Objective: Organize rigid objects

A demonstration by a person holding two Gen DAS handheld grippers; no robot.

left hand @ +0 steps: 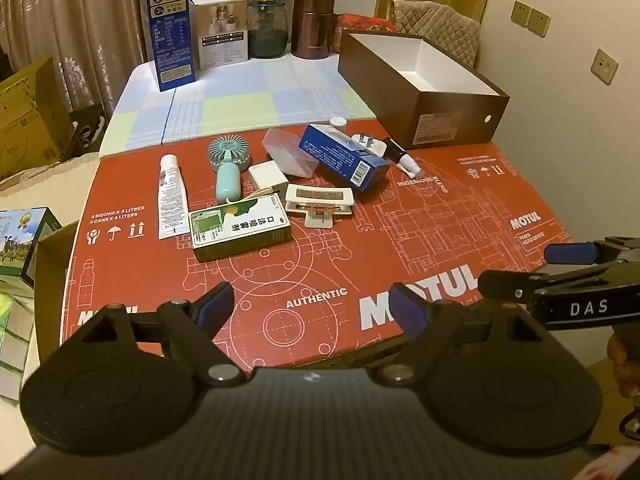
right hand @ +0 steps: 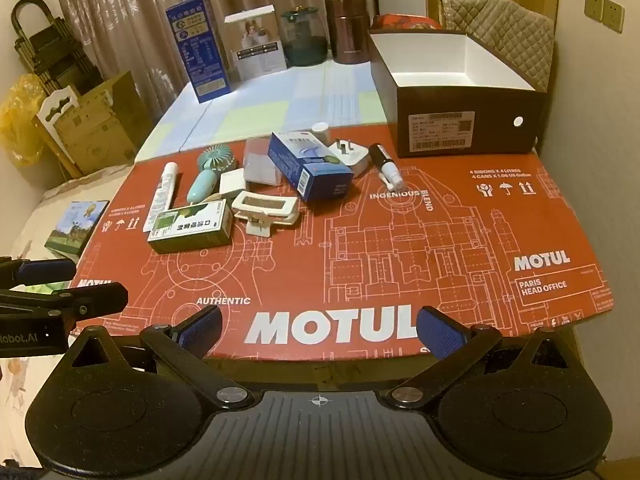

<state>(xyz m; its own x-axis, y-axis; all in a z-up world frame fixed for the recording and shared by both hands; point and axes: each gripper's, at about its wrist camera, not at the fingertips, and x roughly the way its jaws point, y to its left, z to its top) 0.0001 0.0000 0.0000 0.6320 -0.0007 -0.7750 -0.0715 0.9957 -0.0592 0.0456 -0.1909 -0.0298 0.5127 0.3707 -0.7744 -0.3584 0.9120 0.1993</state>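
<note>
Both grippers hang at the near edge of the bench, above the red Motul cardboard sheet (right hand: 360, 240) that covers its front half. The left gripper (left hand: 312, 308) has its jaws spread wide with nothing between them, and the right gripper (right hand: 320, 326) likewise stands wide and empty; each shows at the side of the other's view.

The loose items lie in a cluster toward the far left of the red sheet, well apart from both grippers. A white tube (left hand: 171, 196) lies at the left end, just beside a mint handheld fan (left hand: 227, 168). In front of them sits a green and white carton (left hand: 240, 232), touching a white clip-like holder (left hand: 320, 202). Behind these are a small white cube (left hand: 266, 176) and a clear plastic case (left hand: 286, 152), on which a blue carton (left hand: 344, 158) leans. A white plug adapter (right hand: 348, 152), a small white-capped bottle (right hand: 320, 130) and a dark spray vial (right hand: 384, 164) lie at the right end of the cluster.

The open brown box (right hand: 464, 128) with a white interior stands at the far right, near the vial, its inside empty as far as shown.

Along the back, on the checked cloth (right hand: 260, 108), stand a tall blue carton (right hand: 198, 52), a white product box (right hand: 256, 42), a dark glass jar (right hand: 304, 38) and a brown flask (right hand: 350, 28).
</note>
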